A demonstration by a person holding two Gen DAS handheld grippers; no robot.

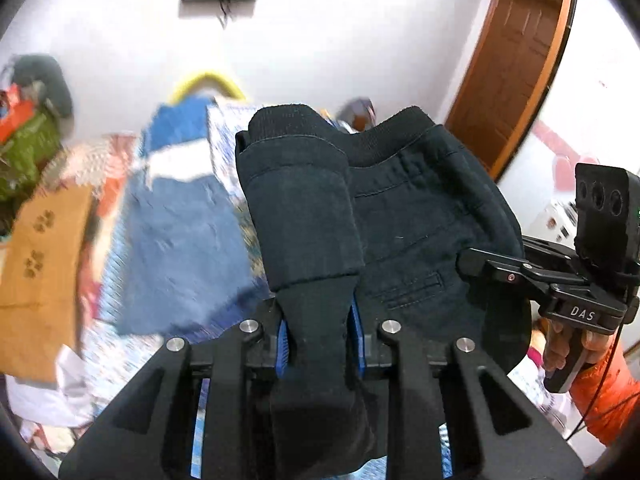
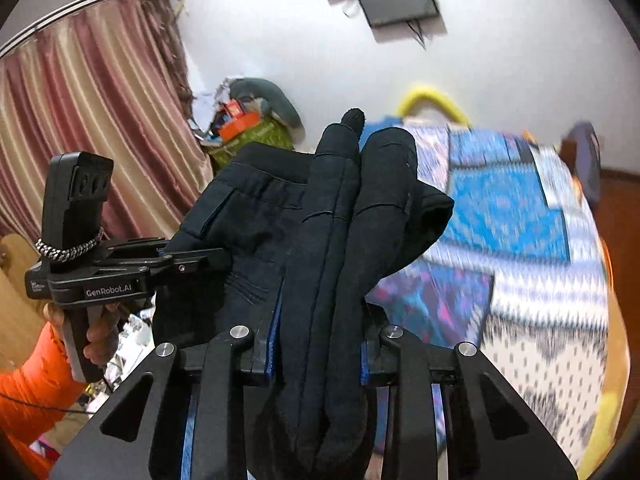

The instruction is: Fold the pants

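Note:
The dark navy pants (image 1: pixel 408 216) hang in the air between my two grippers, with the ribbed waistband on top. My left gripper (image 1: pixel 320 340) is shut on a bunched fold of the pants, which covers its blue pads. In the right wrist view my right gripper (image 2: pixel 316 344) is shut on several stacked folds of the pants (image 2: pixel 340 208). The right gripper also shows in the left wrist view (image 1: pixel 480 264), clamped on the far edge of the pants. The left gripper shows in the right wrist view (image 2: pixel 208 258), clamped on the other edge.
Below lies a bed with a blue and white patterned blanket (image 2: pixel 520 232) and a blue garment (image 1: pixel 180 216). A tan cardboard box (image 1: pixel 44 264) sits at the left. A brown door (image 1: pixel 516 68), a pink curtain (image 2: pixel 88 128) and a white wall (image 1: pixel 340 32) surround the room.

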